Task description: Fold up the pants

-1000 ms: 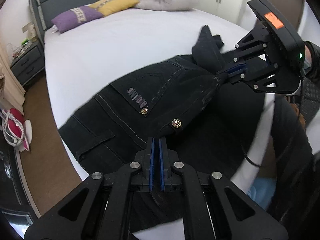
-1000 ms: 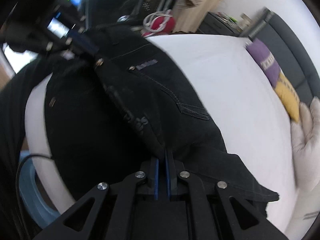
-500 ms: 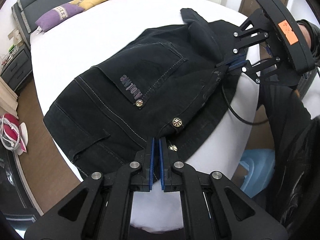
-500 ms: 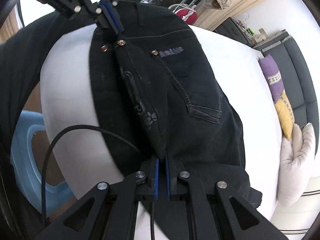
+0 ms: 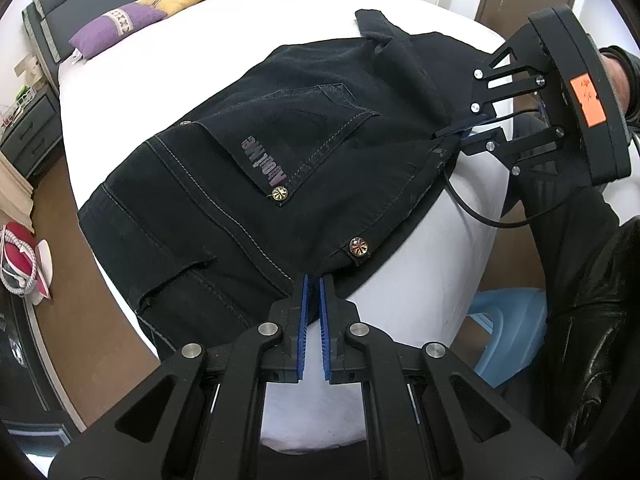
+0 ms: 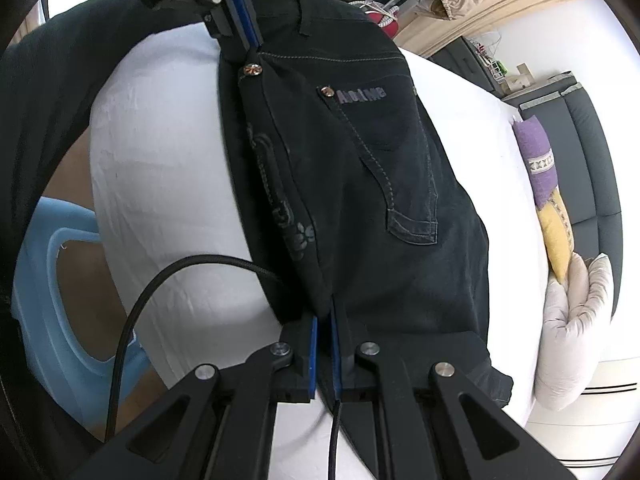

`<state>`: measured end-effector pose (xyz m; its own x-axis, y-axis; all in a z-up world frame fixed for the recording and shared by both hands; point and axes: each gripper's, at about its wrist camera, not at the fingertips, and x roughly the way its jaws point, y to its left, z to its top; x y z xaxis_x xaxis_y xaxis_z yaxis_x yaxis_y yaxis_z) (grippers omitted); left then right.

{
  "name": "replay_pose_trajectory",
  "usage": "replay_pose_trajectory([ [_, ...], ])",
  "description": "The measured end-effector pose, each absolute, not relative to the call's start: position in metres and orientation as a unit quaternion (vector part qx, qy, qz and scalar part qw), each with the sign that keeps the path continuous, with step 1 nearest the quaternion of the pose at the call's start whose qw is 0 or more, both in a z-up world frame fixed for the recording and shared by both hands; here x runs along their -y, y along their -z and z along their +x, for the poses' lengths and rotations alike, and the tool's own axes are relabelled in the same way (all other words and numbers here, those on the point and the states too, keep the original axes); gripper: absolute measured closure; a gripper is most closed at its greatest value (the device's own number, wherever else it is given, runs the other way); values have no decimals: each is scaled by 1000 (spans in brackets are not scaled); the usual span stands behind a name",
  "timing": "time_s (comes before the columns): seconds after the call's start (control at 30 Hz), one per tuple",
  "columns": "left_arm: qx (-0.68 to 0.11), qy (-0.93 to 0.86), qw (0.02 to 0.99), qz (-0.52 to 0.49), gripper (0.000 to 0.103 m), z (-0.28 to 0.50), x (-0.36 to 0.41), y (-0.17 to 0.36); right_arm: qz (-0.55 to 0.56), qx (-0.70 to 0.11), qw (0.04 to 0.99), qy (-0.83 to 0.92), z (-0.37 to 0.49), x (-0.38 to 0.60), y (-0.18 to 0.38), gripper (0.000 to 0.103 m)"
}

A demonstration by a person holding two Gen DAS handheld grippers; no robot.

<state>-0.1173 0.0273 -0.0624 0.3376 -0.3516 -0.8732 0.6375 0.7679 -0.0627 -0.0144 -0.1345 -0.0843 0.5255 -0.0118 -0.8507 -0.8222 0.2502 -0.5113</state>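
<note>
The left hand-held gripper (image 5: pixel 312 280) is pressed together on the near edge of the black denim pants with studded back pockets (image 5: pixel 280 152), just below a metal stud, and the right hand-held gripper (image 6: pixel 324 320) pinches the same edge further along it. The pants lie ahead of both grippers on the white-sheeted bed (image 5: pixel 240 28), already doubled into a compact stack with a back pocket uppermost. Judged from this, folding is well advanced; setting the held edge down, releasing and smoothing remain.
</note>
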Motion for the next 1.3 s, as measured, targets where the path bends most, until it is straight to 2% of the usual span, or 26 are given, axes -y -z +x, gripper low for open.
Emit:
replay_pose_trajectory([
  [0.33,-494,282,818,89,93,-116,-41,72,-537,-388,699,-268,-33,125,104,93],
  [0.57,-475,287,830,54,93,-125,-50,29,-517,-393,720,-246,-33,122,107,93],
  [0.73,-455,299,839,29,93,-114,-29,11,-514,-392,727,-233,-33,118,109,93],
  [0.9,-457,298,838,3,93,-83,19,26,-501,-396,737,-220,-32,116,108,93],
  [1.1,-520,237,820,-30,93,-36,55,85,-474,-396,759,-205,-31,121,107,89],
  [1.2,-520,231,820,-64,93,-33,52,90,-427,-408,779,-210,-27,132,96,81],
  [1.23,-522,230,818,-72,93,-31,51,90,-398,-417,788,-216,-24,139,89,66],
  [1.27,-523,230,817,-75,93,-30,51,91,-342,-436,799,-233,-18,151,79,46],
  [1.3,-524,229,817,-75,93,-29,51,90,-279,-453,808,-252,-12,165,67,41],
])
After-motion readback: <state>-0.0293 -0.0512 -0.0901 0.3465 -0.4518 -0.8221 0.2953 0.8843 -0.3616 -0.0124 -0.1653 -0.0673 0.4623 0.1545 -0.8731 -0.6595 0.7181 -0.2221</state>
